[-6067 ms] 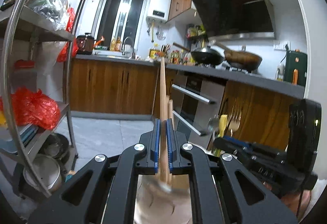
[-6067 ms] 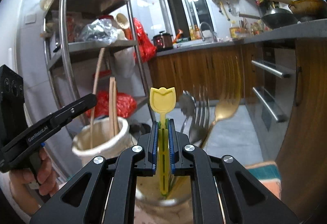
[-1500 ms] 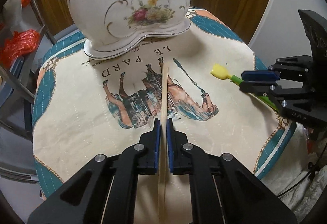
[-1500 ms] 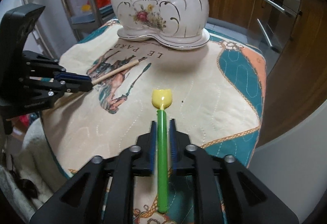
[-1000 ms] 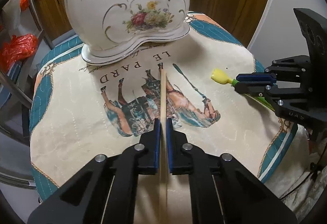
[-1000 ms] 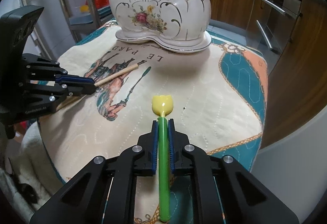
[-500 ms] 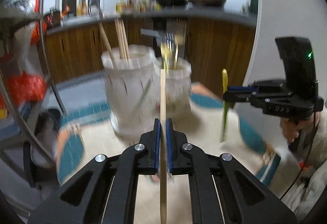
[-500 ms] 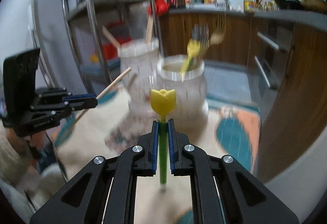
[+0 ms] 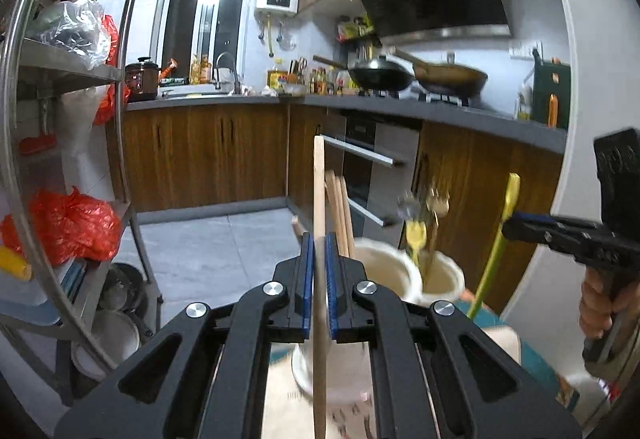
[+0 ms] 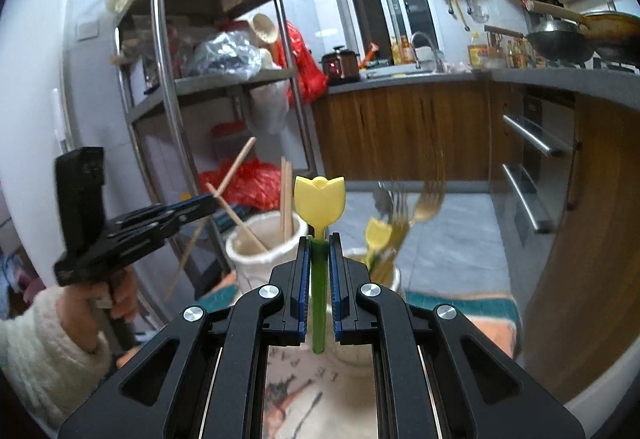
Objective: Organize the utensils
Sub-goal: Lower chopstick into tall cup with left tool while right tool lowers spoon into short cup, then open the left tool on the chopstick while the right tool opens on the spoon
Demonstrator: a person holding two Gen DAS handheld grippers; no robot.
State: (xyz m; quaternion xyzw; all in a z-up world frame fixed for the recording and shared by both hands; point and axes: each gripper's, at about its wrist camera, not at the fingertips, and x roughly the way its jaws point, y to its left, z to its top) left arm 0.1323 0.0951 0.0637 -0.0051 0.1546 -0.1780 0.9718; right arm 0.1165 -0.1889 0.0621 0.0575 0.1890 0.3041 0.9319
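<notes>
Utensils are split between the two grippers and a cream ceramic holder point(image 10: 260, 239) with two cups, which stands on a patterned cloth point(image 10: 304, 395) over the tabletop. The left gripper point(image 9: 319, 279) is clamped on a wooden chopstick point(image 9: 319, 199), held upright and just on the near side of the holder's left cup point(image 9: 384, 263). That cup already contains several chopsticks point(image 9: 340, 211). The right gripper point(image 10: 319, 271) is clamped on the green stem of a yellow tulip-topped utensil point(image 10: 320, 203), also upright, near the right cup point(image 10: 384, 279). The right cup holds blurred forks point(image 10: 400, 215) and another yellow-topped piece point(image 10: 378, 233). A hand in a fuzzy white sleeve point(image 10: 44, 355) grips the left tool's handle.

Neither utensil appears to be over its cup yet, so the task looks unfinished. The chief risk is a low end catching the ceramic rim and tipping the holder. The chopstick's lower end hangs well below the gripper and could strike the rim. The crowded right cup may also block the green stem, leaving it leaning or falling out when released.
</notes>
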